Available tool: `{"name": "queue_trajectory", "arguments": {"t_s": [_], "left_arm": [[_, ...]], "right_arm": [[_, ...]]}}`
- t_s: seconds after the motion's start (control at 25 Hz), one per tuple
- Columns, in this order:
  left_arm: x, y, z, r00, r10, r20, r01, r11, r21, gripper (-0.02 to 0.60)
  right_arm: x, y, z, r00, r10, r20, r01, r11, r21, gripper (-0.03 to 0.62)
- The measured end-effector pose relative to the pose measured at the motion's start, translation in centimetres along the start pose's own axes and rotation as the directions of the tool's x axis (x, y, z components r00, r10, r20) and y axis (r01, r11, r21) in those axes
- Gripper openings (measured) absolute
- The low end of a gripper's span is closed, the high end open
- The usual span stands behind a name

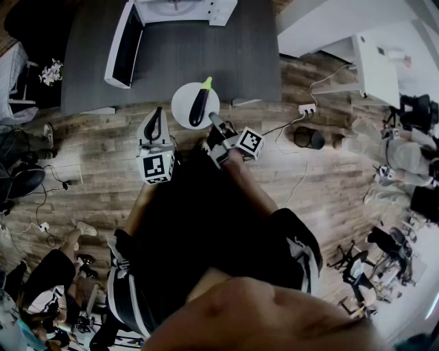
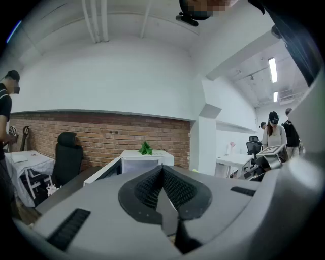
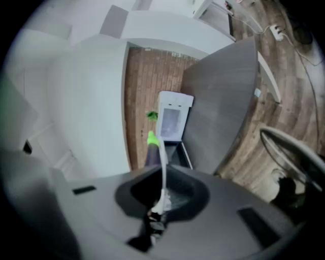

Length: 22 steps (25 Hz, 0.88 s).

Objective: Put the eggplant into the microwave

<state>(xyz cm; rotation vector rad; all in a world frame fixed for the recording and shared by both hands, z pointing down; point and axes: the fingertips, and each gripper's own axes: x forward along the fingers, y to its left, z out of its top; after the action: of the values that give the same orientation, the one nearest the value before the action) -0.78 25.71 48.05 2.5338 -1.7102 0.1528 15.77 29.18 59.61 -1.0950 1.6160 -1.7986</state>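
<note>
Right claw clamped on plate rim. Eggplant lies lengthwise on it, stem far, towards the open microwave, far-left on the tabletop. Left claw together, empty.

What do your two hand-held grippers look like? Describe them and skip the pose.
The left hand-held gripper and the right hand-held gripper match. Each has a light grey shell with a black recess around the jaws. The left one's view shows dark ribbed pads. Each bears a white cube with black square markers. The person wears black.
</note>
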Motion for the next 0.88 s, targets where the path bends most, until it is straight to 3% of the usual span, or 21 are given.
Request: {"name": "queue_trajectory", "arguments": {"t_s": [0.56, 0.88], "left_arm": [[0.1, 0.0, 0.7, 1.0, -0.013, 0.003, 0.013, 1.0, -0.006, 0.037], [0.1, 2.9, 0.4, 1.0, -0.028, 0.012, 0.028, 1.0, -0.006, 0.037]], "right_arm": [[0.1, 0.9, -0.1, 1.0, 0.0, 0.001, 0.0, 1.0, -0.005, 0.04], [2.3, 1.2, -1.7, 1.0, 0.014, 0.02, -0.014, 1.0, 0.007, 0.04]]}}
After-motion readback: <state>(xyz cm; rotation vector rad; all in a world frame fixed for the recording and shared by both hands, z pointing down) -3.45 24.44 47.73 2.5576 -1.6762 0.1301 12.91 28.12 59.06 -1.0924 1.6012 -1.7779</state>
